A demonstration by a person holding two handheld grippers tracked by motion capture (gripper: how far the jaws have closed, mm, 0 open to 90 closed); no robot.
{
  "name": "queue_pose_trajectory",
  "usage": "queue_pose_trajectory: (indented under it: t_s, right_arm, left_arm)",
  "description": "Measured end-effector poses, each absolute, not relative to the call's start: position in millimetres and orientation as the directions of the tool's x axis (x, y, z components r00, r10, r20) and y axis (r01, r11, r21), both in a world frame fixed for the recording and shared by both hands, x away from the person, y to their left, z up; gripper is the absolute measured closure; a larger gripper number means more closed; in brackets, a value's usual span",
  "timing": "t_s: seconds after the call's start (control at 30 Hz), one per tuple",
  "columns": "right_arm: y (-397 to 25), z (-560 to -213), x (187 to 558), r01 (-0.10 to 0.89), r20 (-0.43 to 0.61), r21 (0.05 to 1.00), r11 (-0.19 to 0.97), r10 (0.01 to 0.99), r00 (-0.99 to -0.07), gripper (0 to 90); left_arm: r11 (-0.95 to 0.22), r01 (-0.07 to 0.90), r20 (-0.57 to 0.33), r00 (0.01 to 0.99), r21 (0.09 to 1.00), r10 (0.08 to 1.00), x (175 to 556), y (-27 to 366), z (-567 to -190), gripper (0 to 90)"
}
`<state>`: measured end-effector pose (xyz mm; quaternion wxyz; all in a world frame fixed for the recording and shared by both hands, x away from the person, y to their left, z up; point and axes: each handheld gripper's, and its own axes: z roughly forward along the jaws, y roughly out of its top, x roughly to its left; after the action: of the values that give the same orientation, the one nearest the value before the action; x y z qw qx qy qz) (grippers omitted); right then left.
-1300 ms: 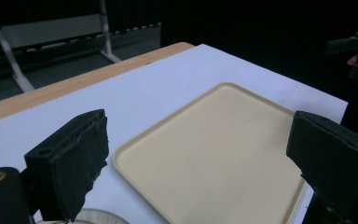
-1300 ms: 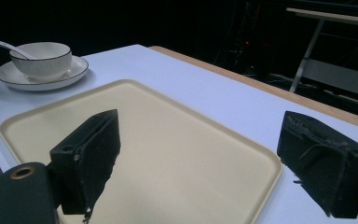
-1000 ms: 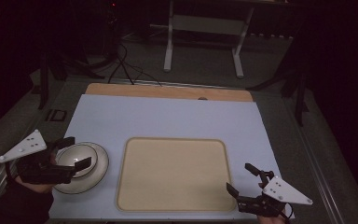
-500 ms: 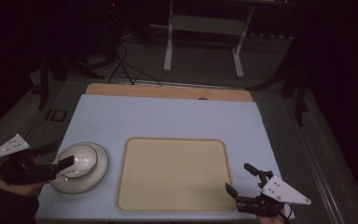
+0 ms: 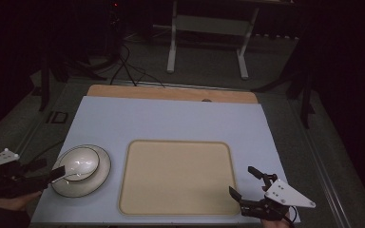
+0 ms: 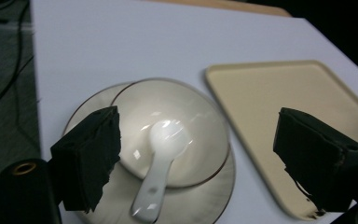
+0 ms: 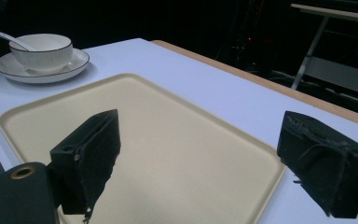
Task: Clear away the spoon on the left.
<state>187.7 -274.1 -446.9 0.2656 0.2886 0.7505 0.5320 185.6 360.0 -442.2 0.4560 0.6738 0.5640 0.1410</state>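
White spoon lies in the bowl on its saucer near the table's left front edge; the handle end is cut off in the left gripper view. Left gripper gapes wide at the saucer's edge; right gripper, wide and empty, hovers at the beige tray's front right corner.

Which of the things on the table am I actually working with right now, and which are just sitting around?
In play:
- bowl
- spoon resting in the bowl
- saucer under the bowl
- left gripper, open around them

Just there:
- beige tray
- right gripper, open at the tray's corner
- white table
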Motion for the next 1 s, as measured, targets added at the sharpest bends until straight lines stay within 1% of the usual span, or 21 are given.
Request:
queue_pose_trajectory:
  t_s: [0.17,0.27,0.37,0.53,0.7,0.87,0.9,1.0]
  right_arm:
    - [-273.8,-447.2,188.6,0.151,-0.092,0.951,0.269,0.714,-0.694,13.4]
    - [-273.1,-447.9,189.5,0.151,-0.094,0.950,0.273,0.713,-0.695,13.4]
    - [-272.4,-448.4,189.7,0.158,-0.090,0.949,0.274,0.713,-0.696,13.5]
    - [-271.3,-448.6,189.4,0.154,-0.098,0.947,0.281,0.712,-0.695,13.5]
    - [-271.2,-449.0,190.5,0.153,-0.098,0.948,0.280,0.712,-0.695,13.5]
    - [-269.6,-449.6,191.0,0.156,-0.099,0.946,0.284,0.710,-0.697,13.6]
    - [-269.3,-449.6,191.2,0.155,-0.099,0.946,0.285,0.709,-0.698,13.6]
    - [-269.0,-450.0,191.9,0.156,-0.099,0.945,0.286,0.709,-0.698,13.6]
  left_arm:
    - [0.110,0.661,-0.365,0.261,0.742,0.894,181.5,369.4,-450.8,18.4]
    - [0.157,0.687,-0.409,0.219,0.709,0.886,181.5,374.4,-455.9,19.1]
    - [0.167,0.709,-0.427,0.205,0.685,0.881,182.1,375.3,-460.0,20.8]
    - [0.195,0.754,-0.453,0.151,0.628,0.879,184.6,377.7,-467.2,24.1]
    - [0.219,0.777,-0.484,0.122,0.590,0.867,184.8,380.1,-473.6,31.2]
    - [0.253,0.788,-0.525,0.103,0.562,0.845,185.6,384.5,-480.4,41.2]
    - [0.255,0.789,-0.529,0.103,0.559,0.842,185.9,385.7,-481.6,43.9]
    - [0.265,0.793,-0.554,0.108,0.549,0.825,186.7,387.8,-484.2,48.0]
